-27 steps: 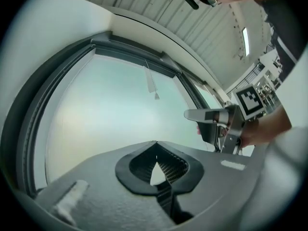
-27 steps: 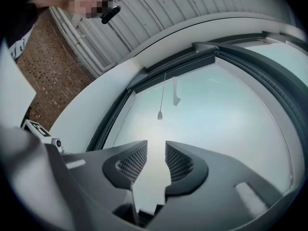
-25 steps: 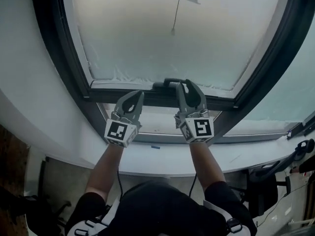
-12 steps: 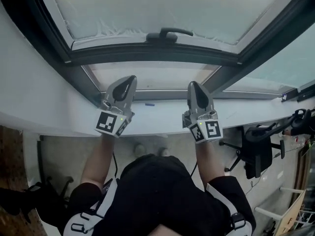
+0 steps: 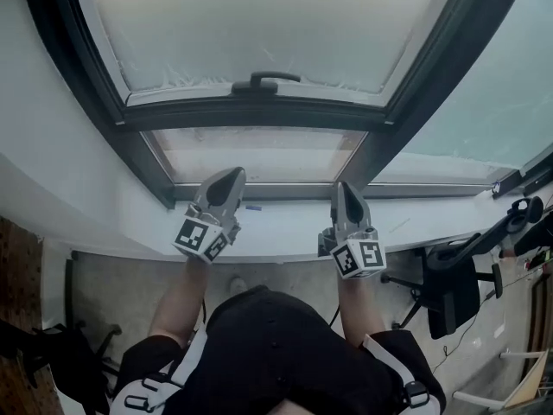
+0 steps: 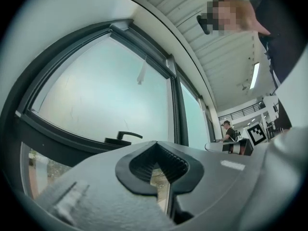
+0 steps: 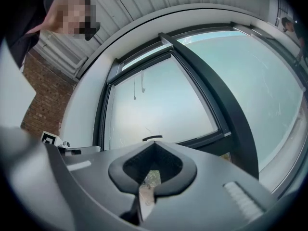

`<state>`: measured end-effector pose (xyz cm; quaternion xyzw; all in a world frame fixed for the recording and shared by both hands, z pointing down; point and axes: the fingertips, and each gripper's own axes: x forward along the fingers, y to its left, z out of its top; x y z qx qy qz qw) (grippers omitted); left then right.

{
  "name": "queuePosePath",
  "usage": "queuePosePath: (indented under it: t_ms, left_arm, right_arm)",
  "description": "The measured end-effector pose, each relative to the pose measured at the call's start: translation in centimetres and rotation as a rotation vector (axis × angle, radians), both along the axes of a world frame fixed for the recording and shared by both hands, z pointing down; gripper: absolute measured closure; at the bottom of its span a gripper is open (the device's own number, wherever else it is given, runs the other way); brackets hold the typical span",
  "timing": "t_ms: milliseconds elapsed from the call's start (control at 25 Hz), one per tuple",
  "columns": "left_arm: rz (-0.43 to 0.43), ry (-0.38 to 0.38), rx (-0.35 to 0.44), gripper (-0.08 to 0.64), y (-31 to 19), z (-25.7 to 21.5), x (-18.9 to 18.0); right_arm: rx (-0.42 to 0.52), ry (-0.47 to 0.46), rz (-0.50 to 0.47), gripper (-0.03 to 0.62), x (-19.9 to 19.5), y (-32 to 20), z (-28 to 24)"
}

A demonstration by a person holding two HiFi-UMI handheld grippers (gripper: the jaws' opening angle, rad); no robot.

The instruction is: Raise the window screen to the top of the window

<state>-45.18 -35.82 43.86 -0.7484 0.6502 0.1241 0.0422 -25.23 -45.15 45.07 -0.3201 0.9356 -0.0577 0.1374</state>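
Above the sill, the window screen [image 5: 259, 33] hangs unheld, its handle [image 5: 263, 81] well beyond our left gripper [image 5: 226, 178] and right gripper [image 5: 346, 193]. Both are closed and empty, the right having only just closed. Released, the screen may slide back down.

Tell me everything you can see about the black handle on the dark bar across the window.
The handle is black, a slim lever of what looks like metal or plastic, on a low base near the middle of the dark horizontal bar. Its grip lies level along the bar. A pale frosted panel is behind it. Nothing touches it: the left gripper and right gripper hang below it, both shut and empty, clear of it.
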Motion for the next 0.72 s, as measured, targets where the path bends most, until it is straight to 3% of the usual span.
queuePosePath:
  t_ms: [360,720]
  left_arm:
    - [-0.106,-0.037,-0.029,0.558,3.8,0.3,8.3]
    - [-0.184,-0.077,-0.053,0.558,8.8,0.7,10.6]
  right_arm:
    - [0.014,0.018,-0.083,0.589,8.7,1.1,1.5]
    - [0.016,0.046,-0.151,0.589,13.2,4.5,1.8]
